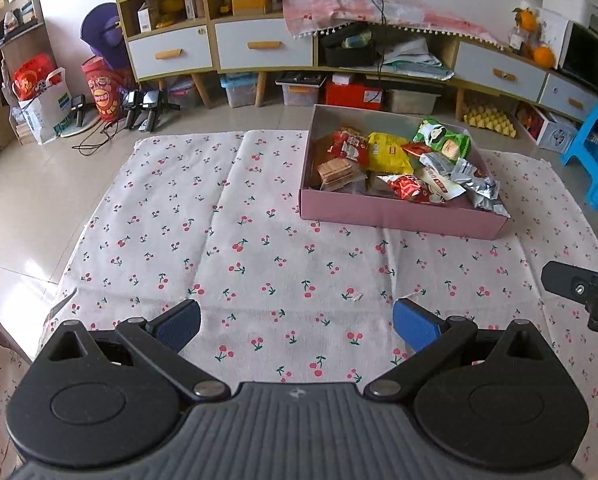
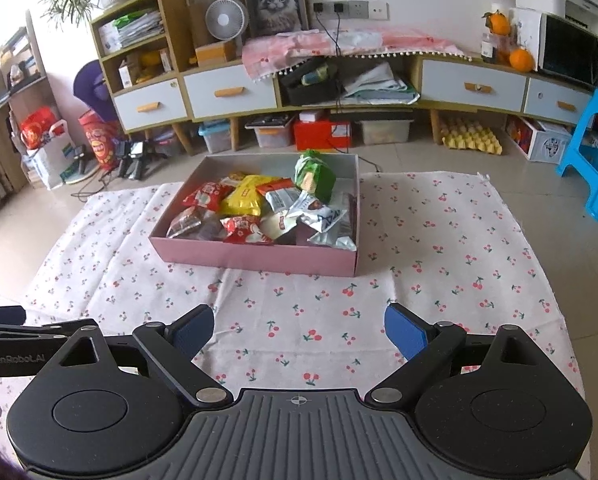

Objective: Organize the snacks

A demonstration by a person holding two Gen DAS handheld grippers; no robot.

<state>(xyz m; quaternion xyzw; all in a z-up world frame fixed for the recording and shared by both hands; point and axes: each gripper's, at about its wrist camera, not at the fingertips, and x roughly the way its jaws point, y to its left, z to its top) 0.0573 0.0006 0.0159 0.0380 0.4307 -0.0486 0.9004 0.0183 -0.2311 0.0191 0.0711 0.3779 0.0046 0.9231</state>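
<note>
A pink box (image 1: 399, 213) (image 2: 255, 255) stands on the cherry-print cloth (image 1: 219, 220) (image 2: 439, 240). Several snack packs lie inside it: a yellow pack (image 1: 389, 152) (image 2: 245, 196), a green pack (image 1: 441, 138) (image 2: 314, 176), red packs (image 1: 349, 146) (image 2: 207, 194), silver packs (image 1: 479, 184) (image 2: 323, 216) and wafers (image 1: 335, 171). My left gripper (image 1: 297, 326) is open and empty, low over the cloth, near and left of the box. My right gripper (image 2: 299, 330) is open and empty, in front of the box. Each gripper shows at the edge of the other's view.
A long cabinet with drawers (image 2: 227, 94) runs along the far wall, with storage bins (image 1: 299, 92) under it. A blue stool (image 2: 595, 152) stands at the right. Bags (image 1: 43, 96) and cables (image 1: 99, 136) lie on the floor at the left.
</note>
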